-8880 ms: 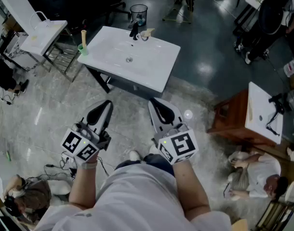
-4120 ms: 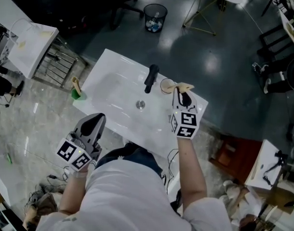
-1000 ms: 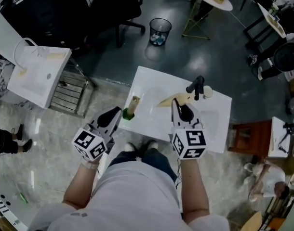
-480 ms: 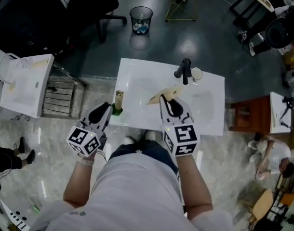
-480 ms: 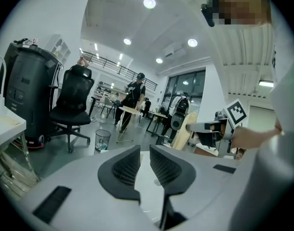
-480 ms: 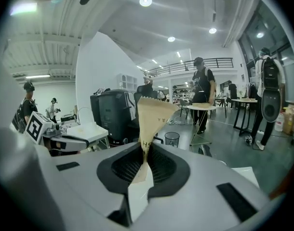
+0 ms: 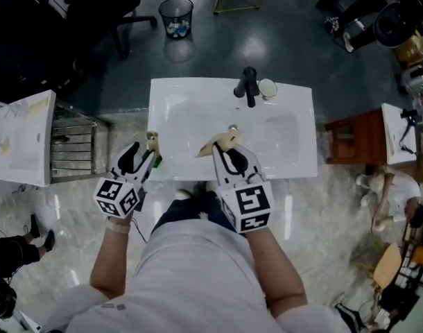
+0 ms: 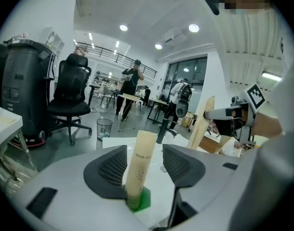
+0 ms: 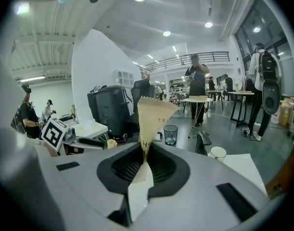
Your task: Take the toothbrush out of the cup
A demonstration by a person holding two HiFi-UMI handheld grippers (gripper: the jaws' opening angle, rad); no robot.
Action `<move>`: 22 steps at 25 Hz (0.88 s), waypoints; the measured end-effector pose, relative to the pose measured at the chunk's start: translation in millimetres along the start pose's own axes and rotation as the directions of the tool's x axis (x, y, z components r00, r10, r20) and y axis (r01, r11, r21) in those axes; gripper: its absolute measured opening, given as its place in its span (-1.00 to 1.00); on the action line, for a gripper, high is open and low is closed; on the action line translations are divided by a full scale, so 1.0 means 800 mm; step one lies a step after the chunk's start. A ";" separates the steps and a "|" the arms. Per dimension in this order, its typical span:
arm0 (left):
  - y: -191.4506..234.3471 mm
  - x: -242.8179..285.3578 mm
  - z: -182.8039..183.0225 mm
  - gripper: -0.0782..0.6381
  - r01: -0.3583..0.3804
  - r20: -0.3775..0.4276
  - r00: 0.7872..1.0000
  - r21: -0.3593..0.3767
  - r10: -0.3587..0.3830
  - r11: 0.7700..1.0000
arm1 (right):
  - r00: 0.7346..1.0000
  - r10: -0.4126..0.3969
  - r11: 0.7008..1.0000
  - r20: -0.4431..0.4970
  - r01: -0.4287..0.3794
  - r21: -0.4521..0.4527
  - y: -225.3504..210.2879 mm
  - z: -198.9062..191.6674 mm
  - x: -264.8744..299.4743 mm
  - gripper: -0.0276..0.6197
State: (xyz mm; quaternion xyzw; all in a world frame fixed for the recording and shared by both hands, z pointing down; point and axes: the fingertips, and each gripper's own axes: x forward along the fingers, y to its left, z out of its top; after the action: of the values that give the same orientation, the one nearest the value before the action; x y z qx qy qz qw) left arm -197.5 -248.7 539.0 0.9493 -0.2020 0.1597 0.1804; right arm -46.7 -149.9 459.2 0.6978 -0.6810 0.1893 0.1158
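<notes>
The left tongs [image 8: 146, 154] have just been opening and stand apart, with the paper-wrapped toothbrush [image 8: 139, 162] upright between them, not pinched. It sits in the green cup [image 8: 144, 200] at the near left corner of the white sink counter [image 7: 288, 151]. The right tongs [image 9: 146, 165] are clamped on another paper sleeve [image 9: 154, 117]. As I judge it, the extraction is undone: 2 moves remain, closing and lifting.

"HIGH-E…", partly cut off, on the tan paper sleeve [image 8: 139, 166] between left gripper jaws.
</notes>
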 end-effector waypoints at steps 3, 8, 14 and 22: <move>0.007 0.015 -0.005 -0.14 0.014 -0.025 1.000 0.004 -0.013 1.000 | 1.000 -0.008 1.000 -0.025 0.009 0.011 0.002 -0.012 0.001 -0.78; 0.010 0.041 -0.015 -0.13 0.039 -0.068 0.997 0.037 -0.037 0.999 | 0.998 -0.025 0.999 -0.051 0.027 0.030 0.001 -0.028 -0.001 -0.78; 0.008 0.064 -0.020 -0.13 0.065 -0.071 0.996 0.022 -0.063 0.998 | 0.997 -0.038 0.998 -0.068 0.041 0.045 -0.004 -0.044 -0.002 -0.78; 0.004 0.061 -0.010 -0.37 0.050 -0.058 0.997 0.068 -0.046 0.996 | 0.997 -0.033 0.998 -0.063 0.037 0.053 -0.010 -0.044 -0.003 -0.78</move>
State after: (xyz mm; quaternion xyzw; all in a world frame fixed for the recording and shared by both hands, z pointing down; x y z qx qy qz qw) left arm -158.3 -264.4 565.1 0.9546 -0.1682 0.1891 0.1570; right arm -42.9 -132.6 490.7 0.7063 -0.6594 0.2271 0.1214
